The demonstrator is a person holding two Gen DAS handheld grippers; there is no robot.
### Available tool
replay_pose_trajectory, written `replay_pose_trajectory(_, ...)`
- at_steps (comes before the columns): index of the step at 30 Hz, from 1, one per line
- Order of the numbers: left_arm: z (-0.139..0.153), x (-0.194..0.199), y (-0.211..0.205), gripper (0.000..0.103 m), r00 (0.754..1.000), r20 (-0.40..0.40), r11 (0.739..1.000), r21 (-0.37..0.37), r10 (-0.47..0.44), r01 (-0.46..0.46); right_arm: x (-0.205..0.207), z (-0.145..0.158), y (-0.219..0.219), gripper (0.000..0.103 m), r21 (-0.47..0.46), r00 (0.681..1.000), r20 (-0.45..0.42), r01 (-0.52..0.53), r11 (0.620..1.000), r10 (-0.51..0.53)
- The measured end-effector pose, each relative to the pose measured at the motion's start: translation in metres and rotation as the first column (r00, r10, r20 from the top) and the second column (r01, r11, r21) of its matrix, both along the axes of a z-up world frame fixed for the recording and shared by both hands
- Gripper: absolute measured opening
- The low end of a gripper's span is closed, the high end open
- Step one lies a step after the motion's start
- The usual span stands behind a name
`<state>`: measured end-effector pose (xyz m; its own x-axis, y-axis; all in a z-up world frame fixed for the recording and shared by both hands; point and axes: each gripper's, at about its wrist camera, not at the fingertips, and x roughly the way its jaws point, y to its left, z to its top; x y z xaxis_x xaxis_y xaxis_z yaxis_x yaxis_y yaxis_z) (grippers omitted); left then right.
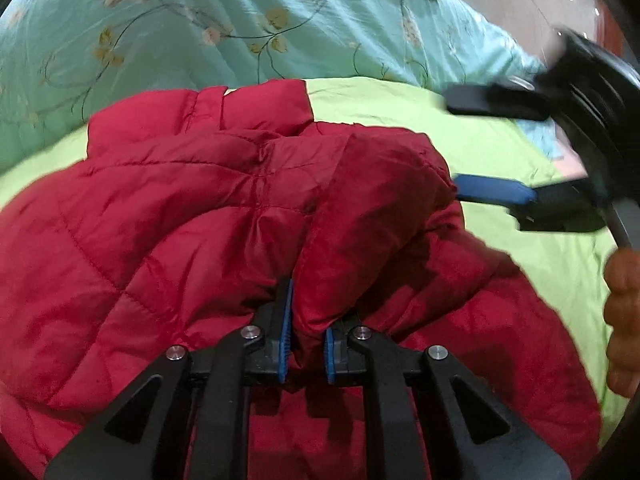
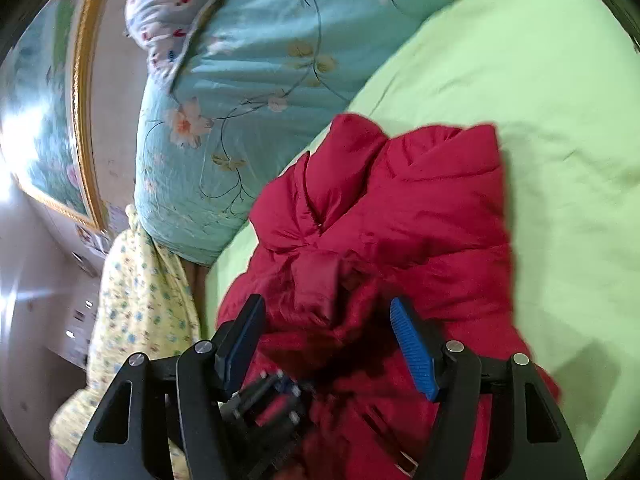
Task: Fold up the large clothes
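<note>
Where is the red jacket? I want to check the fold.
The red jacket lies on the green sheet, in front of the floral quilt; the left gripper pinches a fold.

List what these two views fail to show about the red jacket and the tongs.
- Red jacket: lower part hidden by the left tongs; left wrist view.
- Right tongs: motion-blurred; same view.
- Jacket's near end: cut off by the bottom edge and the right tongs' frame; right wrist view.

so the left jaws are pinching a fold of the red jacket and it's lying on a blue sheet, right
Not quite. The left gripper does pinch a fold of the red jacket, but the jacket lies on a light green sheet, as the left wrist view shows. The blue floral fabric is a quilt behind it.
</note>
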<state>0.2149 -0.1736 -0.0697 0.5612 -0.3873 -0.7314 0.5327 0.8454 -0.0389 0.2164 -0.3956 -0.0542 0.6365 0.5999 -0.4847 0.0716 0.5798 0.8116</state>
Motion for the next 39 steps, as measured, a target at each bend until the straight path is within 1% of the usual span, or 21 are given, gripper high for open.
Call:
replay_pose_trajectory(2, -0.001, -0.003, -0.004, 0.015, 1.0, 0.015, 1.0, 0.017, -0.012, 0.011, 0.013, -0.011, 0.004, 0.067, 0.012, 0.999, -0.036, -0.009, 1.0, 0.009)
replay_pose_trajectory(3, -0.001, -0.003, -0.005, 0.019, 1.0, 0.015, 1.0, 0.02, -0.019, 0.018, 0.017, -0.017, 0.007, 0.067, 0.01, 0.998, -0.053, -0.018, 1.0, 0.018)
replay_pose_trajectory(4, -0.001, -0.003, -0.005, 0.022, 1.0, 0.008, 1.0, 0.017, -0.024, 0.024, 0.02, -0.022, 0.01, 0.062, 0.017, 0.998, -0.064, -0.029, 0.999, 0.03)
replay_pose_trajectory(5, -0.001, -0.003, -0.004, 0.03, 1.0, -0.01, 1.0, 0.012, -0.029, 0.029, 0.022, -0.027, 0.013, 0.046, 0.03, 0.997, -0.068, -0.042, 0.999, 0.044)
replay_pose_trajectory(6, -0.001, -0.002, -0.003, 0.044, 0.999, -0.031, 0.999, 0.004, -0.032, 0.032, 0.023, -0.029, 0.015, 0.037, 0.03, 0.996, -0.073, -0.047, 0.998, 0.05)
replay_pose_trajectory(7, 0.0, -0.002, 0.0, 0.05, 0.998, -0.051, 0.999, -0.012, -0.039, 0.039, 0.023, -0.031, 0.016, 0.017, 0.016, 0.995, -0.081, -0.049, 0.999, 0.05)
replay_pose_trajectory(8, 0.001, -0.003, 0.003, 0.057, 0.997, -0.067, 0.998, -0.032, -0.049, 0.047, 0.023, -0.032, 0.016, 0.013, 0.0, 0.995, -0.088, -0.049, 0.999, 0.049)
replay_pose_trajectory(9, 0.004, -0.004, 0.008, 0.061, 0.993, -0.097, 0.996, -0.063, -0.066, 0.06, 0.023, -0.033, 0.016, 0.013, -0.005, 0.995, -0.086, -0.049, 0.999, 0.049)
replay_pose_trajectory(11, 0.009, -0.007, 0.019, 0.062, 0.988, -0.132, 0.993, -0.102, -0.08, 0.067, 0.023, -0.031, 0.014, 0.01, -0.027, 0.996, -0.077, -0.05, 0.998, 0.048)
replay_pose_trajectory(14, 0.021, -0.012, 0.038, 0.062, 0.989, -0.128, 0.989, -0.134, -0.073, 0.055, 0.021, -0.023, 0.011, 0.01, -0.076, 0.998, -0.052, -0.05, 0.996, 0.046)
replay_pose_trajectory(18, 0.044, -0.002, 0.08, 0.062, 0.997, -0.073, 0.989, -0.138, 0.038, -0.048, 0.022, -0.007, 0.007, 0.01, -0.164, 0.999, -0.013, -0.033, 0.986, 0.032)
replay_pose_trajectory(22, 0.053, 0.026, 0.114, 0.062, 0.986, -0.037, 0.981, -0.094, 0.164, -0.167, 0.027, 0.003, 0.009, 0.009, -0.293, 1.0, 0.006, -0.016, 0.956, 0.019)
replay_pose_trajectory(25, 0.044, 0.051, 0.137, 0.061, 0.971, -0.056, 0.969, -0.073, 0.232, -0.236, 0.026, 0.002, 0.012, 0.009, -0.353, 1.0, 0.004, -0.016, 0.936, 0.019)
replay_pose_trajectory(27, 0.029, 0.07, 0.149, 0.061, 0.956, -0.094, 0.956, -0.068, 0.279, -0.286, 0.024, -0.002, 0.014, 0.009, -0.382, 1.0, -0.001, -0.016, 0.924, 0.017)
replay_pose_trajectory(29, 0.014, 0.08, 0.158, 0.061, 0.947, -0.162, 0.951, -0.092, 0.278, -0.294, 0.025, -0.007, 0.017, 0.012, -0.411, 1.0, -0.015, -0.021, 0.911, 0.016)
replay_pose_trajectory(30, 0.008, 0.081, 0.158, 0.061, 0.945, -0.173, 0.95, -0.092, 0.279, -0.297, 0.025, -0.008, 0.019, 0.014, -0.422, 1.0, -0.019, -0.019, 0.906, 0.012)
replay_pose_trajectory(31, 0.005, 0.081, 0.157, 0.061, 0.944, -0.173, 0.95, -0.088, 0.282, -0.3, 0.023, -0.007, 0.019, 0.019, -0.432, 1.0, -0.02, -0.016, 0.902, 0.008)
replay_pose_trajectory(32, 0.002, 0.081, 0.156, 0.062, 0.944, -0.168, 0.951, -0.08, 0.283, -0.3, 0.02, -0.002, 0.02, 0.02, -0.449, 1.0, -0.014, 0.0, 0.894, -0.007)
replay_pose_trajectory(34, -0.001, 0.079, 0.15, 0.062, 0.946, -0.149, 0.954, -0.043, 0.288, -0.297, 0.011, 0.012, 0.023, 0.021, -0.489, 0.999, 0.019, 0.043, 0.871, -0.038)
replay_pose_trajectory(37, -0.002, 0.077, 0.147, 0.062, 0.948, -0.138, 0.956, -0.026, 0.288, -0.294, -0.012, 0.049, 0.038, 0.022, -0.562, 0.986, 0.155, 0.141, 0.815, -0.064)
replay_pose_trajectory(39, -0.001, 0.077, 0.146, 0.062, 0.948, -0.137, 0.956, -0.021, 0.288, -0.294, -0.015, 0.057, 0.054, 0.025, -0.562, 0.983, 0.182, 0.107, 0.82, -0.003)
